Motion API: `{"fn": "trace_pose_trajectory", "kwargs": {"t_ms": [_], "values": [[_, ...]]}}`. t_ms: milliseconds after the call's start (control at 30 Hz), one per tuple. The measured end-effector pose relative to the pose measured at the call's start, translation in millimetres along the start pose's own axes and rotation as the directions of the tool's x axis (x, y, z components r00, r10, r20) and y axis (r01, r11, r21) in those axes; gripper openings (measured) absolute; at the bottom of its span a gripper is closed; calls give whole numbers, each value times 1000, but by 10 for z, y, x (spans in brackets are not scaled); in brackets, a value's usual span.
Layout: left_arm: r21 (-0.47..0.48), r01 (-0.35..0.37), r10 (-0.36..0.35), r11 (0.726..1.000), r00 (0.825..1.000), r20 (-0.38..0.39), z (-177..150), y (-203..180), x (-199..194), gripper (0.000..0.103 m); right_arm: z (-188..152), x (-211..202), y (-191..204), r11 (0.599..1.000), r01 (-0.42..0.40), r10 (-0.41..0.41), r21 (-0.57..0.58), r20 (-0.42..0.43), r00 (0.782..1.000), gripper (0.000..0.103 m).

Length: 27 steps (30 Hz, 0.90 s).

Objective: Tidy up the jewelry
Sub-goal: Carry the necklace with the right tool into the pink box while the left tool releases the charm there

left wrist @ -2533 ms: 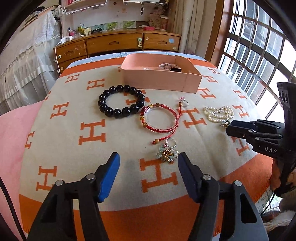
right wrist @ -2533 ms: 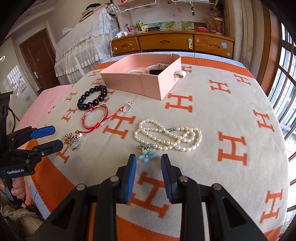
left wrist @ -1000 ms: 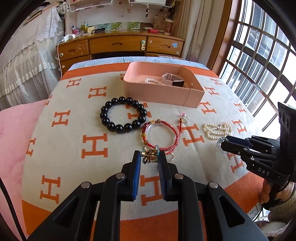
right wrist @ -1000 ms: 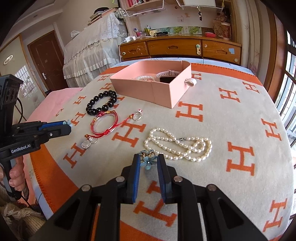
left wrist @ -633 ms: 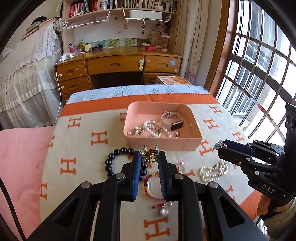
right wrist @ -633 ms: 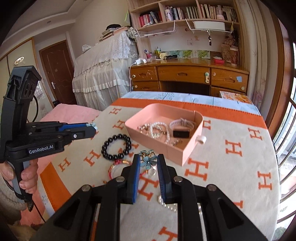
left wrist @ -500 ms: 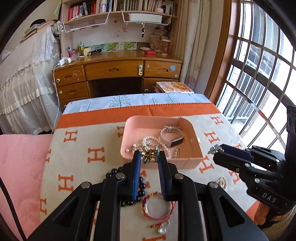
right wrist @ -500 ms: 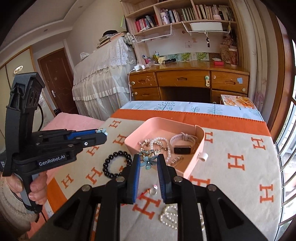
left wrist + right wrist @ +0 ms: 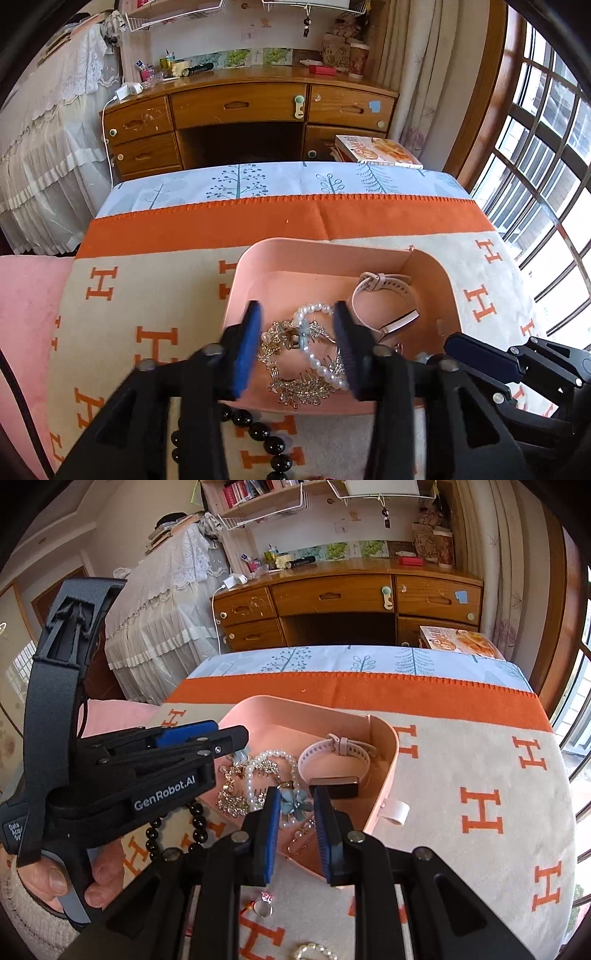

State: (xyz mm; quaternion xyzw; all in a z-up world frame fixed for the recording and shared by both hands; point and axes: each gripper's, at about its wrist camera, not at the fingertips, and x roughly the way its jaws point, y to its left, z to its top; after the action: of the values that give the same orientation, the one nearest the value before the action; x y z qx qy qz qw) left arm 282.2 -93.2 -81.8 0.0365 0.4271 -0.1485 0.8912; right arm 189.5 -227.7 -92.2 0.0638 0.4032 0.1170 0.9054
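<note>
Nearest, on the orange-and-cream blanket (image 9: 147,288): a black bead bracelet (image 9: 258,430) and a small ring (image 9: 264,904), both just short of the pink tray (image 9: 332,247). Above the tray's near side, the left tool (image 9: 296,317), opening now, with a gold-and-teal charm (image 9: 297,336) loose in the gap and neither pad pressing it; apparently dropping onto the pile. To its right, the right tool (image 9: 296,797), narrow and clamped on a blue flower piece (image 9: 293,803), hanging over the tray's near edge. Probably feather-light, that flower, with thin petals easily bent and slippery under hard pads; best pinched at the centre rather than by a petal or dangling link. Further in, a tangle of rhinestone pieces (image 9: 299,387) and a pearl bracelet (image 9: 314,308), likely to snag anything dropped on them. At the far right of the tray, a pink-strapped watch (image 9: 384,291).
</note>
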Motion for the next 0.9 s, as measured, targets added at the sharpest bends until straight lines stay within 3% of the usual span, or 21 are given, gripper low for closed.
{"fn": "trace_pose_trajectory", "kwargs": {"t_ms": [33, 67, 233, 500, 900], "values": [[10, -19, 19, 1000, 1000, 17, -22, -11, -26, 81, -6, 10, 2, 1000, 3, -3, 0, -7, 1000, 19], [25, -44, 43, 999, 998, 51, -50, -26, -85, 88, -4, 12, 1, 1000, 2, -2, 3, -11, 1000, 19], [68, -83, 74, 994, 989, 130, -156, -55, -377, 88, -20, -83, -8, 1000, 4, -4, 28, 1, 1000, 20], [4, -42, 41, 999, 985, 170, -340, 38, -825, 88, -147, -390, 25, 999, 8, -9, 31, 51, 999, 20], [-59, -43, 56, 997, 970, 236, -735, 65, -1408, 88, -489, -867, 194, 1000, 4, -6, 13, 104, 995, 20]]}}
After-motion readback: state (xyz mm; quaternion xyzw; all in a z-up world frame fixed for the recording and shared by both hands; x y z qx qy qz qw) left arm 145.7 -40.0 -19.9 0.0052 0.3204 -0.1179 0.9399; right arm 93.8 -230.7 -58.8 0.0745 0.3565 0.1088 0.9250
